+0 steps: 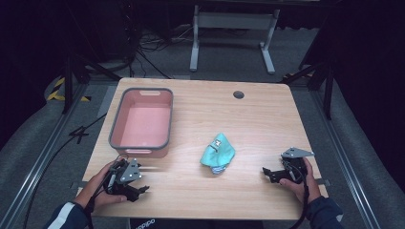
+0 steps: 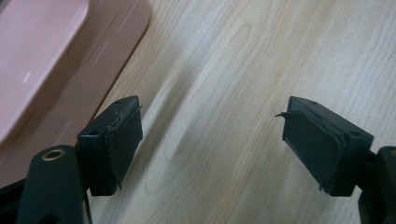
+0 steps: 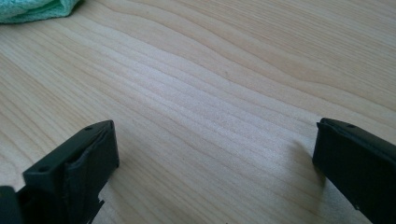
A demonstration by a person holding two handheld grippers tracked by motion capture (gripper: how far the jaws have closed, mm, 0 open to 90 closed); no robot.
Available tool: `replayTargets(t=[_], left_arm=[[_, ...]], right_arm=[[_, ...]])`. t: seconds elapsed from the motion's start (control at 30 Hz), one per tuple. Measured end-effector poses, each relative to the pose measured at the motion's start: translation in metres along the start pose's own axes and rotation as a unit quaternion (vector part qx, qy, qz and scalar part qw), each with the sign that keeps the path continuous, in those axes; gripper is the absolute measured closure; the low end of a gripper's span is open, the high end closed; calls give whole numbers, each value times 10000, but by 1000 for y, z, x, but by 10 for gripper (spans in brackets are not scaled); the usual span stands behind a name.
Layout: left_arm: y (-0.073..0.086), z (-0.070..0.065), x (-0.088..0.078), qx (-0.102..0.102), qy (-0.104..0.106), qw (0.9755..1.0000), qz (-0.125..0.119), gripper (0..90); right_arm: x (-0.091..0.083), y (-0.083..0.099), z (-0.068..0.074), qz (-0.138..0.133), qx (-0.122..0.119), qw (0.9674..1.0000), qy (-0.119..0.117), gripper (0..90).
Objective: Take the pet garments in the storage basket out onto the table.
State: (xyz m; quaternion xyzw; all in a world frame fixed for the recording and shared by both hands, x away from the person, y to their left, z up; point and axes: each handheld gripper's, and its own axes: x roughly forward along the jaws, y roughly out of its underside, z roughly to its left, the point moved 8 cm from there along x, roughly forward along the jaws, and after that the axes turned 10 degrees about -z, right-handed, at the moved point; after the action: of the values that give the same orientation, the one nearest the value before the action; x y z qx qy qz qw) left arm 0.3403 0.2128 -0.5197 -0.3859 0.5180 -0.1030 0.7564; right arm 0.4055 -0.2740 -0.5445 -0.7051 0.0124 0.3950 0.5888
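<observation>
Both grippers, left gripper (image 1: 139,189) and right gripper (image 1: 265,172), sit gaping and empty either side of the crumpled teal cloth (image 1: 218,153), probably lining up a two-handed grab.

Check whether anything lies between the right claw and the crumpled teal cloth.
Nothing visible does. Bare wood of the table separates the right claw from the teal cloth; the pink bin sits well off to the far left.

The pink tub (image 2: 51,56) was blurred and cut off at the left gripper view's edge; the green cloth (image 3: 32,8) was cropped too.
</observation>
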Motion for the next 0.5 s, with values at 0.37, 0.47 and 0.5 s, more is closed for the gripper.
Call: replayTargets(t=[0.37,0.47,0.5], left_arm=[[34,12,-1,-1094,175,9914,-696,150],[36,14,-2,-1100,120,9910,-752,149],[36,14,-2,-1110,111,9909,-750,148]], right_arm=[[0,0,0,0,0,10000,0,6],[0,0,0,2,-3,10000,3,5],[0,0,0,2,-8,10000,4,5]])
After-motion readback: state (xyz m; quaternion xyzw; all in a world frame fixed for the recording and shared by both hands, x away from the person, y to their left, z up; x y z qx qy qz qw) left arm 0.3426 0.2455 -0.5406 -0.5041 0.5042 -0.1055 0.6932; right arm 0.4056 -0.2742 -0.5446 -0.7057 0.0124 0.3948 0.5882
